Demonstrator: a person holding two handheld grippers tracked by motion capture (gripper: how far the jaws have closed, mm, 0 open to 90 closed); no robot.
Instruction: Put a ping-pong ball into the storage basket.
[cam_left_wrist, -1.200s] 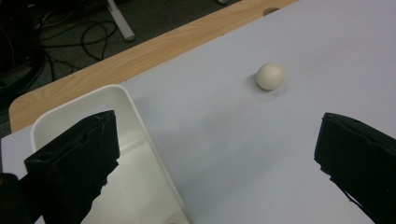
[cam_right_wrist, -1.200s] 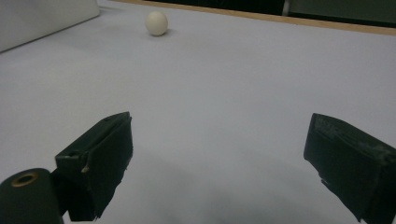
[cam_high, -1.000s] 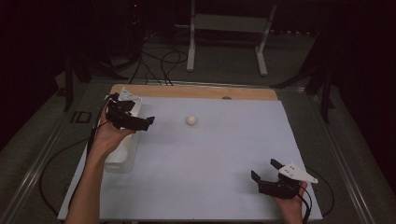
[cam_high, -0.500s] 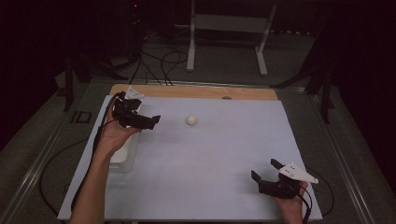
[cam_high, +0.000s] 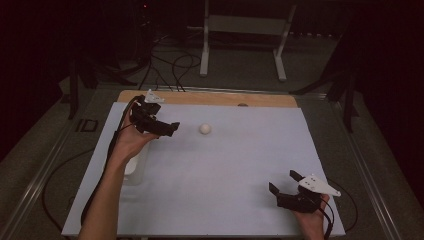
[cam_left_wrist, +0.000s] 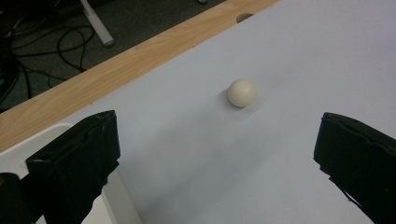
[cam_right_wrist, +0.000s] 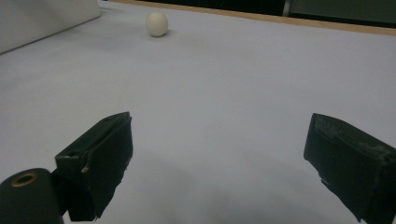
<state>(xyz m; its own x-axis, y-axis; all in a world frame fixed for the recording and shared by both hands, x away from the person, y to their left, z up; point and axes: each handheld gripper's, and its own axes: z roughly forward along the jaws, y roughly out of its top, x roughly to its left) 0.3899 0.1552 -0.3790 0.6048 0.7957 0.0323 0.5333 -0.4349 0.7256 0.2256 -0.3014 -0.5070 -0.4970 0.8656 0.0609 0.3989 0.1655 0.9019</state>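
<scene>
A: In the high view, the left gripper (cam_high: 167, 130), jaws apart, hovers at the table's (cam_high: 225, 165) ten o'clock, the white ball (cam_high: 204, 129) just beyond at twelve. The right gripper (cam_high: 285, 184) rests open at five o'clock.

B: Left gripper view: ball (cam_left_wrist: 242, 93) sits ahead, between the spread jaws; I'd centre it before closing gently, since it could roll. A white bin (cam_left_wrist: 28, 140) edges in at eight o'clock.

A: Right gripper view: ball (cam_right_wrist: 156, 24) far off at eleven o'clock.

B: No readable writing anywhere.
</scene>
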